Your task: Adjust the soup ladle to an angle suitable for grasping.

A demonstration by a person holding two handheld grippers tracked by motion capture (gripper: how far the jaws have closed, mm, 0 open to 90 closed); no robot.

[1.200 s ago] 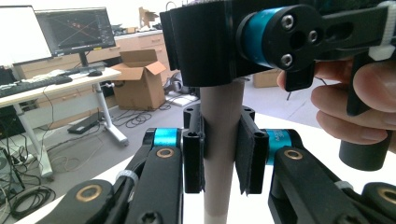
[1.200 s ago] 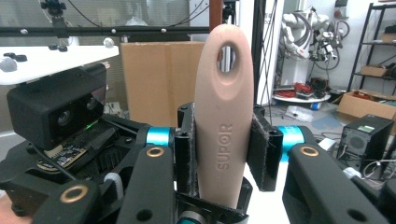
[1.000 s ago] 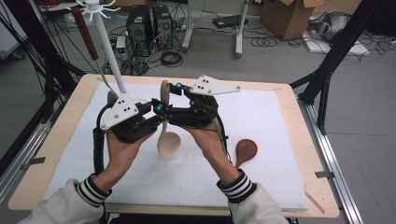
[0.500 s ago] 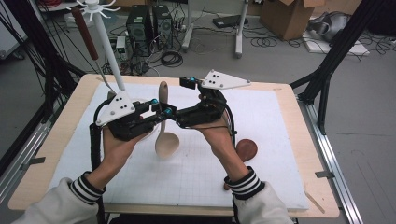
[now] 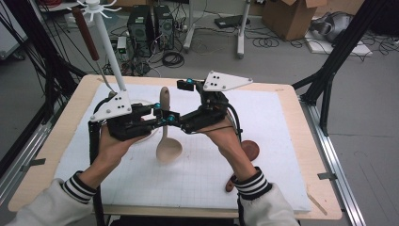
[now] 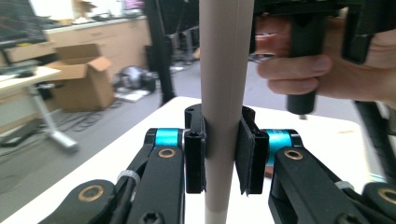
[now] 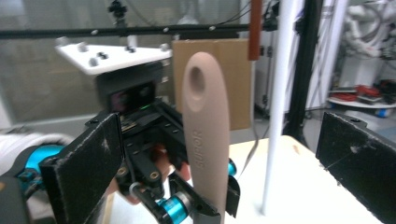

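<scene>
The left gripper (image 5: 159, 117) clamps the handle of the beige silicone spoon (image 5: 167, 141), held upright above the white mat (image 5: 282, 141); the right gripper (image 5: 175, 123) has just opened wide, completing the handover, with hanging on the white rack (image 5: 109, 52) likely remaining.

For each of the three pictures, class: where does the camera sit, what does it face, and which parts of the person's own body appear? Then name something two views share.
High view: above the person's side, looking forward and down on the table; both forearms, hands and tongs show.
Left gripper view: rides the left tongs, facing the beige spoon clamped between its pads; the other hand shows beyond.
Right gripper view: rides the right tongs, jaws wide apart, facing the spoon's handle and the left tongs.
Shared: the spoon and the white stand pole.
</scene>
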